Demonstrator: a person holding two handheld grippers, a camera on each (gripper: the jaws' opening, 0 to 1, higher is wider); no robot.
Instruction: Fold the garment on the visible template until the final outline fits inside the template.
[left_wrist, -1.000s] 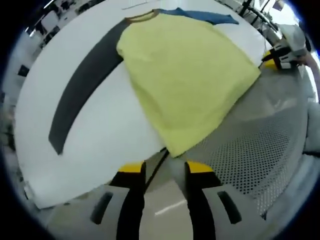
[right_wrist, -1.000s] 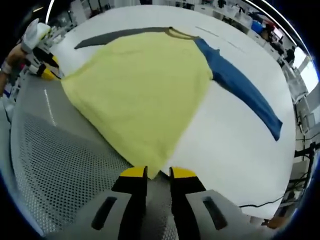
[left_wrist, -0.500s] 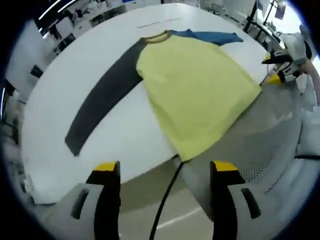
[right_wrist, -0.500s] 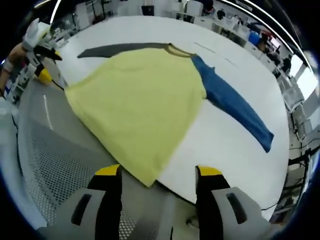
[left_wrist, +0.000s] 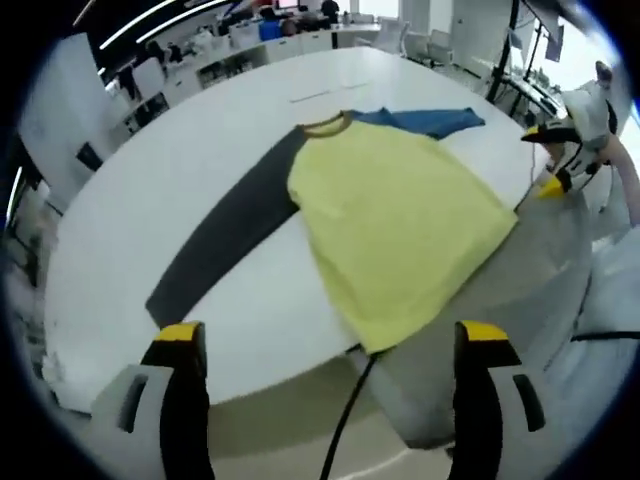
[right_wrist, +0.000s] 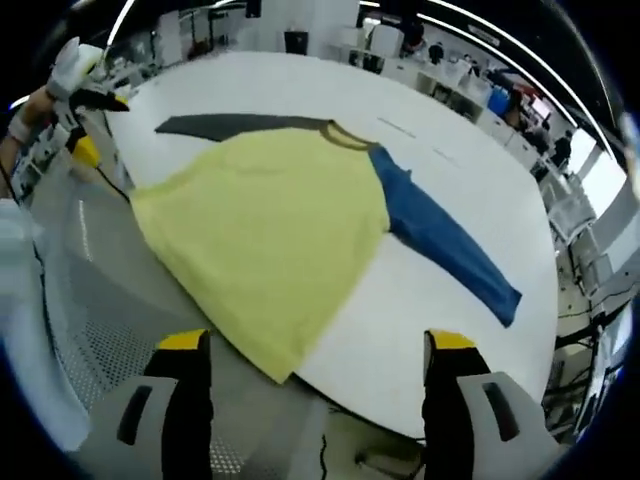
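My left gripper stood with its yellow-tipped jaws spread wide and nothing between them; a second before they had been nearly closed at the hem corner of the yellow long-sleeved shirt with one dark grey sleeve and one blue sleeve; since then I had let go and drawn back, so the shirt sat smaller and farther off in the left gripper view. My right gripper was likewise wide apart and held nothing, where a second earlier its jaws had been pinched close at the other hem corner. The shirt lay flat on the white round table, sleeves stretched out to either side; its lower hem hung over the table's edge onto the grey perforated surface.
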